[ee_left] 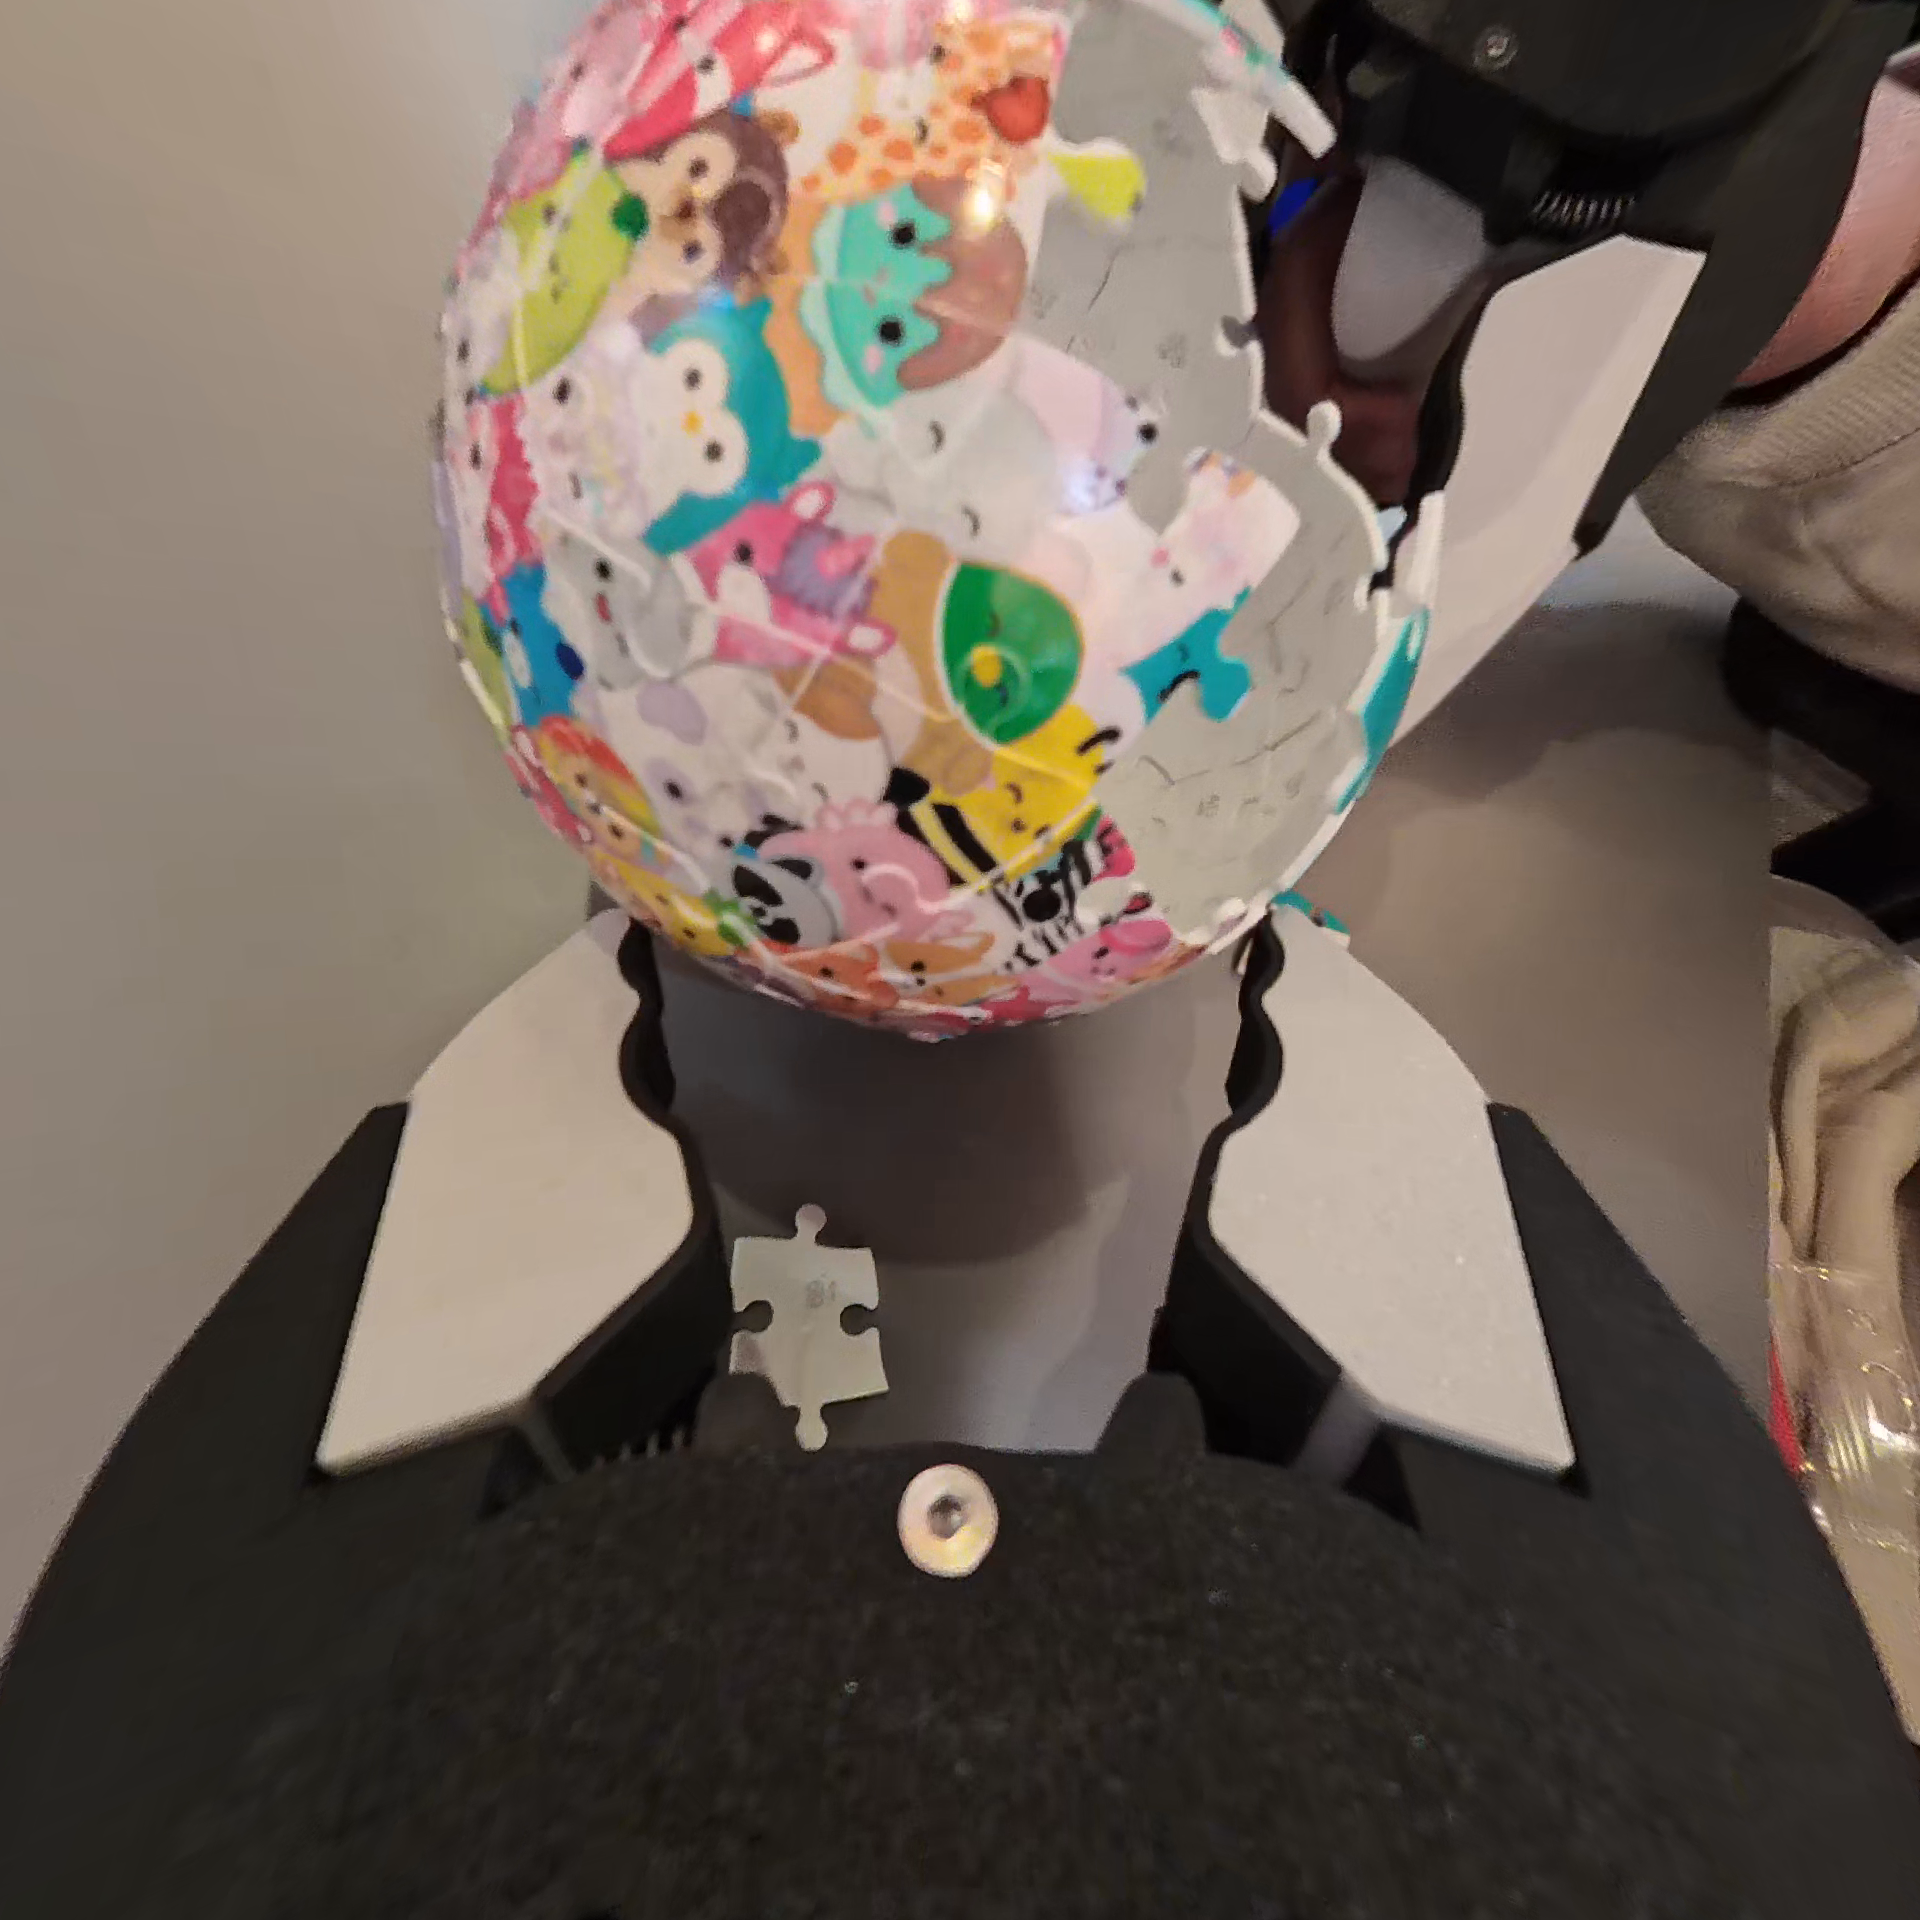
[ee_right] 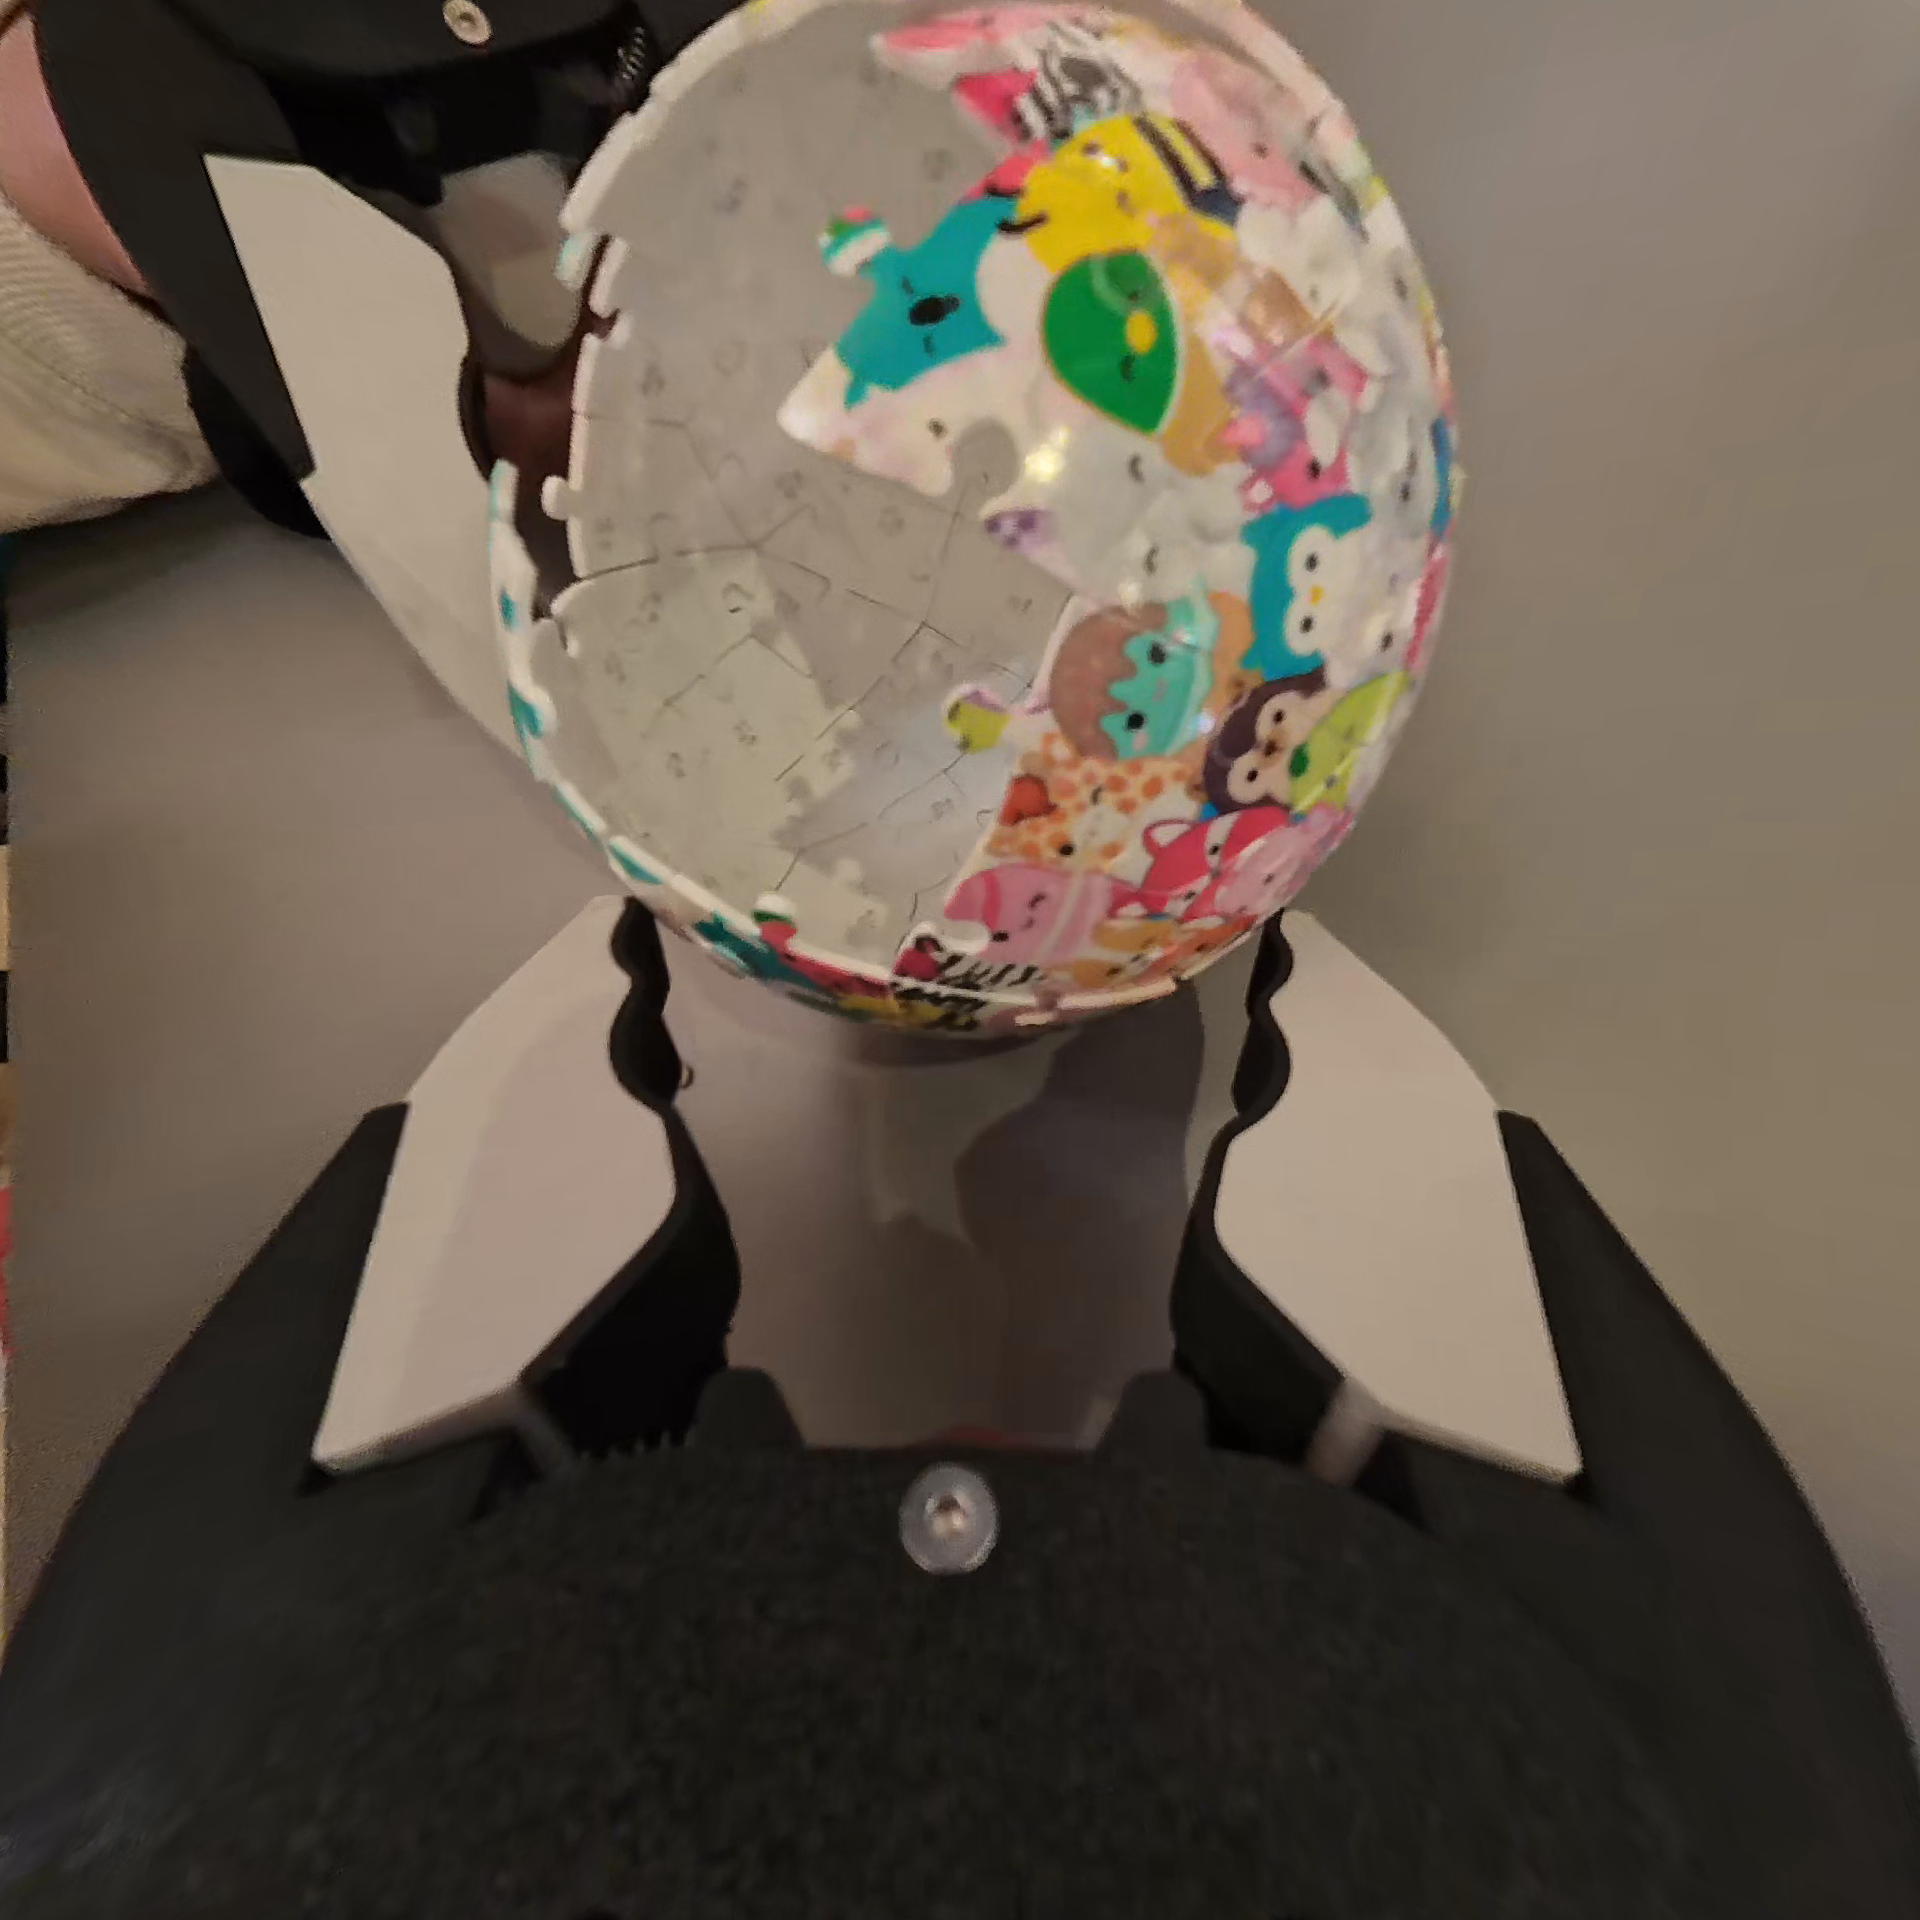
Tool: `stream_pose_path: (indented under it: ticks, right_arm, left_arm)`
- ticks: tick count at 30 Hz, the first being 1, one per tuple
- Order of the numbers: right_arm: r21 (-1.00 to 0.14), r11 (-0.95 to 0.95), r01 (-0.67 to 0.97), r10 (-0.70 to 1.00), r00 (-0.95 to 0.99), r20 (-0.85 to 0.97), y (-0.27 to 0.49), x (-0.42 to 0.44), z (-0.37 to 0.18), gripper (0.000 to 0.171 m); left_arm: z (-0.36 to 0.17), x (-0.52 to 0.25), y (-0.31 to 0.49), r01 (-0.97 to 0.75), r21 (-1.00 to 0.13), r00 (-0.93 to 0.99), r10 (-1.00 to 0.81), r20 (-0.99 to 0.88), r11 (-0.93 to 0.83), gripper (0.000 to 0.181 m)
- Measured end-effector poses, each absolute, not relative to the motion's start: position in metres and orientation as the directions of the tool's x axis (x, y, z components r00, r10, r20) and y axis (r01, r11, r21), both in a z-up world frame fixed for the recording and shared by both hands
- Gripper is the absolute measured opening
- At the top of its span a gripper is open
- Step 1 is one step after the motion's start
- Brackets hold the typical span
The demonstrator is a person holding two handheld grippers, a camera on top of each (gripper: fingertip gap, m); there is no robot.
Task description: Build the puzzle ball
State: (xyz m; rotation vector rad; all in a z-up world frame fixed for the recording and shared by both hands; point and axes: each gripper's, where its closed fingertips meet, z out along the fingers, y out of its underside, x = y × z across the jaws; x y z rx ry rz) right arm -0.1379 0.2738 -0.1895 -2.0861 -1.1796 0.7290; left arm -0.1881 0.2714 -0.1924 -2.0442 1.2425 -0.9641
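The puzzle ball (ee_left: pixel 831 499) is a glossy sphere printed with colourful cartoon animals. A wide gap on its right side shows the grey inside (ee_left: pixel 1153 260). It stands just beyond my left gripper (ee_left: pixel 948 956), whose jaws are wide open with the ball's lower end between the fingertips. A loose puzzle piece (ee_left: pixel 808 1325) lies grey side up on the table between the left fingers. In the right wrist view the ball (ee_right: pixel 1247 520) shows its grey hollow (ee_right: pixel 748 582). My right gripper (ee_right: pixel 951 956) is open at the ball's other end. I cannot tell whether the fingertips touch the ball.
The pale table (ee_left: pixel 208 935) carries everything. The right gripper's body (ee_left: pixel 1538 395) shows behind the ball at upper right, and the left gripper's body (ee_right: pixel 343 312) shows at upper left. A person's beige clothing (ee_left: pixel 1787 488) and a clear plastic bag (ee_left: pixel 1860 1382) lie at the right edge.
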Motion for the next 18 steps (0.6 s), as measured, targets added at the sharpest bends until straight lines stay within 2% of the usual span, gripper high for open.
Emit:
stream_pose_path:
  ticks: [9,15,18]
  right_arm:
    - [-0.723,-0.36,0.59,0.926,0.322,-0.198,0.284,-0.136,-0.202,0.111]
    - [-0.777,-0.401,0.485,0.909,0.313,-0.274,0.274,-0.137,-0.183,0.11]
    - [-0.786,-0.387,0.481,0.906,0.355,-0.229,0.277,-0.138,-0.185,0.107]
  left_arm:
    - [-0.181,-0.195,0.271,-0.5,-0.782,0.358,-0.911,0.204,-0.372,0.103]
    - [-0.198,-0.195,0.277,-0.517,-0.752,0.357,-0.901,0.244,-0.409,0.104]
    - [-0.201,-0.19,0.276,-0.524,-0.75,0.341,-0.906,0.25,-0.404,0.103]
